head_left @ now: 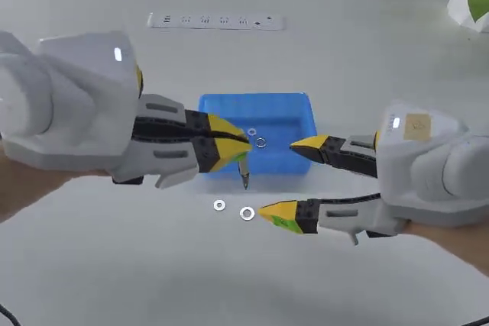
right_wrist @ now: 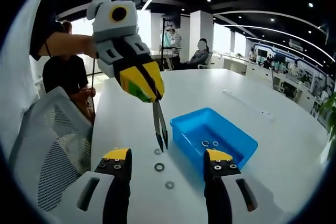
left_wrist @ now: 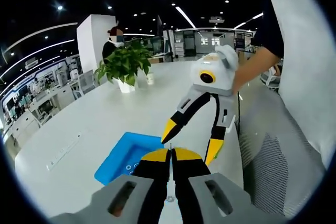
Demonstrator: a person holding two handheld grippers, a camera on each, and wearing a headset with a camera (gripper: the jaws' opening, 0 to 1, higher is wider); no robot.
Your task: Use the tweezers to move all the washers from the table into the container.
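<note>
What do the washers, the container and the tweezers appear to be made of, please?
The washers look like metal: silvery with a bright sheen. The container is probably plastic: uniform glossy blue, rounded moulded corners. The tweezers seem metal: thin grey arms tapering to fine points.

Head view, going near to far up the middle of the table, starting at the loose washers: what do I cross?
loose washers → tweezers, held shut in the left claw → blue container → power strip
</note>
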